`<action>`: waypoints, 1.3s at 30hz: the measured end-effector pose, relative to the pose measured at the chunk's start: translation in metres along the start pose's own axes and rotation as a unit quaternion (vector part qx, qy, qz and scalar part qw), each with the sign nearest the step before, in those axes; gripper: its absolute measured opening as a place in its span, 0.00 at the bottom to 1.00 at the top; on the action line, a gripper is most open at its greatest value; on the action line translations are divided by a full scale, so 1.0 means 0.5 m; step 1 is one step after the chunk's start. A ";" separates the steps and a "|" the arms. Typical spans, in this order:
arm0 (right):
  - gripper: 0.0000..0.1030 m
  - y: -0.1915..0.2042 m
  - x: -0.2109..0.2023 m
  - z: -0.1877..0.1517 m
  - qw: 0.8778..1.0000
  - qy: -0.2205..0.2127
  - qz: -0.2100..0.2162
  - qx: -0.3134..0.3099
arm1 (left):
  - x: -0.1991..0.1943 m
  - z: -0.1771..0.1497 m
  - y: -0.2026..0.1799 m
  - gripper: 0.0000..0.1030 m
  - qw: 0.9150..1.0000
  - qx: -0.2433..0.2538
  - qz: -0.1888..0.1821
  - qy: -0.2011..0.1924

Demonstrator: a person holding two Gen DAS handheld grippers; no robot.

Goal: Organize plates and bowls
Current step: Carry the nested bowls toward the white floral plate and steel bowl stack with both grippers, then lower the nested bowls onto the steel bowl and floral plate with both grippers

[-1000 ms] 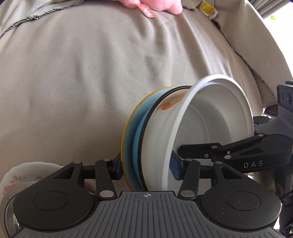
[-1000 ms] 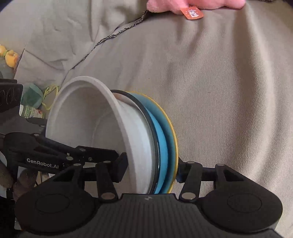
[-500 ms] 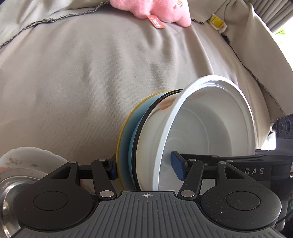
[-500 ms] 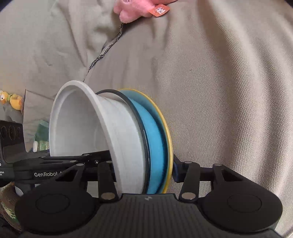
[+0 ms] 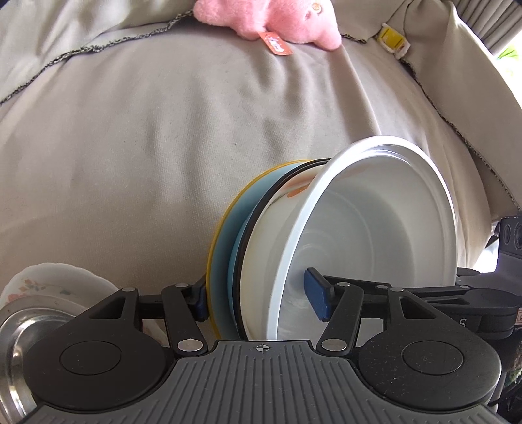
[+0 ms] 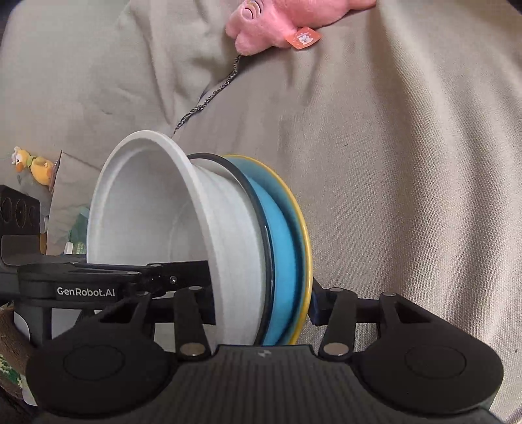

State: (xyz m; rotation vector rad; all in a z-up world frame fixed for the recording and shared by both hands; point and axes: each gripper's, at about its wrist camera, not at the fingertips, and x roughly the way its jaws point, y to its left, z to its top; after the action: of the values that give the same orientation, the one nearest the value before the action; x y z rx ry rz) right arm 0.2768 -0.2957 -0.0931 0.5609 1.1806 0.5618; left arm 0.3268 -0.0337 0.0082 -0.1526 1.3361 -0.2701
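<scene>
Left wrist cam: the left gripper (image 5: pixel 261 298) is clamping a nested stack on edge, a deep white plastic bowl (image 5: pixel 375 234) sitting in a black-rimmed white bowl (image 5: pixel 261 248) on a blue plate with a yellow rim (image 5: pixel 222 261), all hanging above the beige fabric cover (image 5: pixel 146 146). A floral white plate (image 5: pixel 62 280) and a shiny steel bowl (image 5: pixel 19 329) are sitting lower left, and a pink plush toy (image 5: pixel 277 16) is lying up top.

Right wrist cam: the right gripper (image 6: pixel 261 301) is gripping that same stack from the other side, white bowl (image 6: pixel 156 208) opening left, blue plate (image 6: pixel 284 248) facing right. A yellow duck toy (image 6: pixel 32 164) is sitting at the far left.
</scene>
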 end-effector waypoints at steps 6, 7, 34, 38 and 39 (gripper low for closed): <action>0.45 0.030 -0.034 -0.001 1.000 -0.017 0.005 -0.010 | -0.035 0.000 -0.016 0.60 1.000 0.011 0.002 -0.016; 0.45 0.039 -0.039 -0.001 1.000 -0.019 0.006 -0.012 | -0.045 -0.001 -0.018 0.60 1.000 0.011 0.002 -0.020; 0.45 0.363 0.200 -0.058 0.981 0.158 0.017 -0.114 | -0.208 -0.244 0.331 0.55 0.984 -0.165 0.006 -0.071; 0.45 0.373 0.200 -0.052 0.979 0.170 -0.003 -0.114 | -0.208 -0.248 0.342 0.52 0.985 -0.157 -0.011 -0.066; 0.45 0.374 0.199 -0.050 0.979 0.168 -0.007 -0.114 | -0.208 -0.249 0.347 0.50 0.985 -0.160 -0.017 -0.065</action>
State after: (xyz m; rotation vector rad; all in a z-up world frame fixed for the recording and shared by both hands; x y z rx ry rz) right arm 0.2601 -0.0890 -0.0432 0.2665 1.4147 0.7904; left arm 0.2027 0.1673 0.0318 -0.4560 1.2397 -0.0697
